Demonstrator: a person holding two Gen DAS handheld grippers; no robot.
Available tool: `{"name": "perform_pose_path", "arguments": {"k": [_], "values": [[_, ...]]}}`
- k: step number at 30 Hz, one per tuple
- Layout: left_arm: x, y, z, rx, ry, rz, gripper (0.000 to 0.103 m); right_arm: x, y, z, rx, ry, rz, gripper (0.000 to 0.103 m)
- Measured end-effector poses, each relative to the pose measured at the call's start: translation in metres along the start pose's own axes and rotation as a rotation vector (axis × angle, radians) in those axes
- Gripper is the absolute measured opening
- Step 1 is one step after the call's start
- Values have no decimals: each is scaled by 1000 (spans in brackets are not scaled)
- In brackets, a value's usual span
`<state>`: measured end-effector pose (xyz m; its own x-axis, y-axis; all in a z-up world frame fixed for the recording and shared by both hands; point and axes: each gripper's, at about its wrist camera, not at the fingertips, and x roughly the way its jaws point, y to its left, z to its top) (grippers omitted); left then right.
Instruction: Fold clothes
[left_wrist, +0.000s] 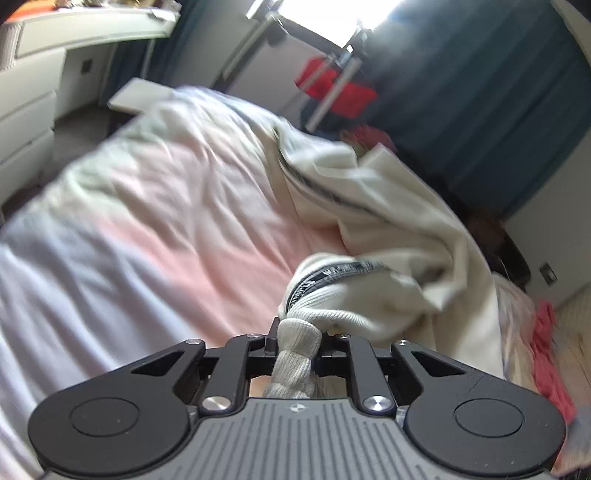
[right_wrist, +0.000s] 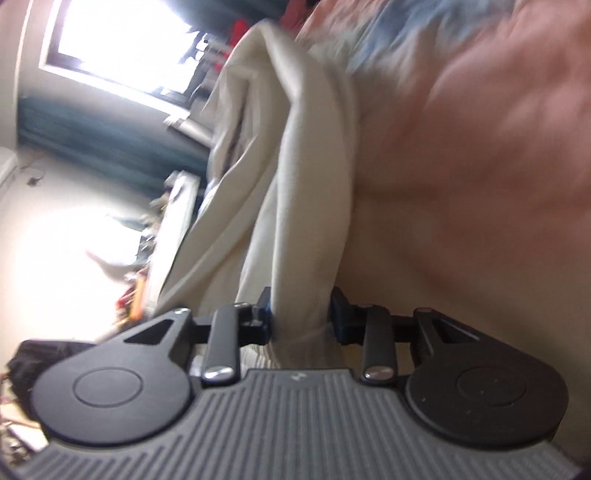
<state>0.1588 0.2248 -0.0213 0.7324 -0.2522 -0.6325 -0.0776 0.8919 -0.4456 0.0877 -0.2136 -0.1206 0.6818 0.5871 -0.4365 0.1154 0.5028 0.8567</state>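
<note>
Jacket (left_wrist: 388, 229), cream with a dark zip, is what I have in both tools: nearest me, my left gripper (left_wrist: 295, 341) is pinched tight on its ribbed hem or cuff, which bunches through the narrow jaws, and my right gripper (right_wrist: 301, 314) is clamped on a thicker fold of plain fabric. From the left grip the cloth runs away to the right and far across the bed (left_wrist: 166, 206), heaped and twisted, zip (left_wrist: 332, 271) snaking over the near fold. My worry is that the left hold takes only a small knot of rib, so a hard pull could slip it out. The twist could also set a crooked fold. Beyond, a red cloth (left_wrist: 336, 88) hangs on a rack.
</note>
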Motion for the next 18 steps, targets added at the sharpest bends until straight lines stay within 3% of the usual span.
{"name": "perform_pose_path", "arguments": {"k": [5, 10, 15, 18], "values": [[-27, 21, 94, 44, -107, 95, 15, 65, 56, -43, -8, 130, 132, 27], [-34, 45, 185, 126, -175, 203, 15, 168, 124, -78, -36, 261, 246, 17], [16, 92, 259, 138, -202, 343, 15, 278, 188, -114, -130, 366, 305, 17], [71, 131, 279, 92, -147, 376, 15, 337, 203, -123, -146, 406, 297, 16]]}}
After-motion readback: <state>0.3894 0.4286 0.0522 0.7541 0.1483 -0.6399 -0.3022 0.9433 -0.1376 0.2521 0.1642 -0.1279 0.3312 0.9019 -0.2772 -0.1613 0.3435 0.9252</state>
